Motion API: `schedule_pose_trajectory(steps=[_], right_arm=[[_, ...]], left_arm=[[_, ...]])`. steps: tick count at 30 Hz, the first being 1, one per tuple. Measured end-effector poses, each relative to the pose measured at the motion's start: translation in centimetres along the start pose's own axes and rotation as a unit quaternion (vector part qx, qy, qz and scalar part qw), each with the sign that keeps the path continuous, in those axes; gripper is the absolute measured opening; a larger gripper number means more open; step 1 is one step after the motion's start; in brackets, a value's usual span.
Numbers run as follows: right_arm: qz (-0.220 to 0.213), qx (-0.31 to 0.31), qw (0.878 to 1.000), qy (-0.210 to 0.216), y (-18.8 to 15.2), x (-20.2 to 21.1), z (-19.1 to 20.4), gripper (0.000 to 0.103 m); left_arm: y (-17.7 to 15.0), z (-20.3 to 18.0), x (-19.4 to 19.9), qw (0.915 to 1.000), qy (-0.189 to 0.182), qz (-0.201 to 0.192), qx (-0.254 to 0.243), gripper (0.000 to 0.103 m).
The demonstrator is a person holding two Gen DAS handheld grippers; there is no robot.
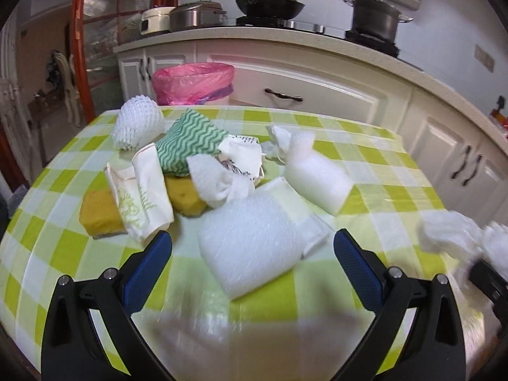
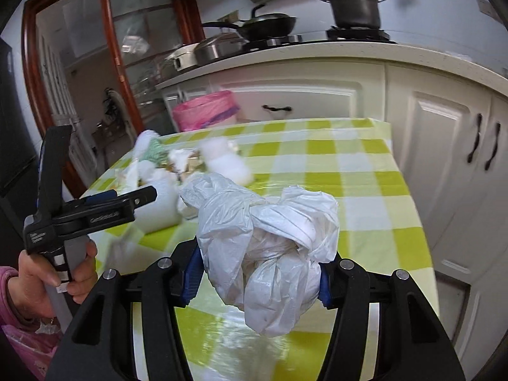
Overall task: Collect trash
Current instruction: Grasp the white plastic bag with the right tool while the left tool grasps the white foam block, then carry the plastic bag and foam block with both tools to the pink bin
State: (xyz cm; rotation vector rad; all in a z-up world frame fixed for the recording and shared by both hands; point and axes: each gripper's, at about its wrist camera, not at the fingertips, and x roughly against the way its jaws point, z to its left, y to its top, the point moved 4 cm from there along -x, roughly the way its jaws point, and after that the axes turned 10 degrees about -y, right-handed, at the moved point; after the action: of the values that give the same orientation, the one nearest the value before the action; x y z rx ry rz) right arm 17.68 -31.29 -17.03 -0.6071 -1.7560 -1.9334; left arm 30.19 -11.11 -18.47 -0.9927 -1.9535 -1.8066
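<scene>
Right gripper (image 2: 258, 281), jaws about half spread, blue pads clamped on a crumpled, knotted white plastic bag (image 2: 270, 254) raised above the green-and-white checked tablecloth (image 2: 365, 190). Left gripper (image 1: 252, 247), jaws wide apart, gripping nothing, a white foam sheet (image 1: 250, 247) lying on the cloth between its fingers. Only the left wrist view resolves the litter pile: yellow sponges (image 1: 100, 211), green zigzag cloth (image 1: 190, 141), white foam net (image 1: 138, 127). Only the right wrist view shows the person's hand (image 2: 60, 273). Pink-lined bin (image 1: 193, 82) beyond the table.
</scene>
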Motion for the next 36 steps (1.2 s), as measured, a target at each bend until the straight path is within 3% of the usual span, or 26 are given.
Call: schedule_pose_trajectory(steps=[5, 7, 14, 18, 25, 27, 31, 36], right_arm=[[-0.004, 0.0, 1.0, 0.012, 0.0, 0.3, 0.4, 0.054], [-0.006, 0.002, 1.0, 0.017, -0.1, 0.6, 0.7, 0.054], [0.005, 0.0, 0.999, 0.041, -0.6, 0.4, 2.7, 0.054], [0.004, 0.015, 0.999, 0.048, -0.7, 0.6, 4.4, 0.054], [0.002, 0.017, 0.999, 0.049, -0.6, 1.6, 6.6, 0.055], [0.004, 0.02, 0.999, 0.046, -0.8, 1.8, 7.1, 0.055], [0.004, 0.018, 0.999, 0.042, 0.0, 1.4, 7.7, 0.055], [-0.002, 0.015, 0.999, 0.043, 1.5, 0.4, 8.7, 0.055]], left_arm=[[0.1, 0.5, -2.6, 0.9985, 0.043, 0.023, 0.023, 0.098], [-0.3, 0.9, -2.9, 0.998, 0.049, 0.029, 0.029, 0.093], [-1.3, 2.9, -0.6, 0.9963, 0.082, 0.005, 0.026, 0.071], [-1.7, 4.5, 0.3, 0.9957, 0.085, 0.004, 0.037, 0.072], [-1.1, 4.4, -0.7, 0.9978, 0.066, 0.004, 0.008, 0.078], [-1.1, 4.1, -0.8, 0.9988, 0.049, 0.004, 0.002, 0.067], [-0.9, 3.3, 0.5, 0.9998, 0.013, -0.011, -0.013, 0.065], [-0.8, 2.9, 3.2, 0.9984, -0.001, -0.039, -0.041, 0.065]])
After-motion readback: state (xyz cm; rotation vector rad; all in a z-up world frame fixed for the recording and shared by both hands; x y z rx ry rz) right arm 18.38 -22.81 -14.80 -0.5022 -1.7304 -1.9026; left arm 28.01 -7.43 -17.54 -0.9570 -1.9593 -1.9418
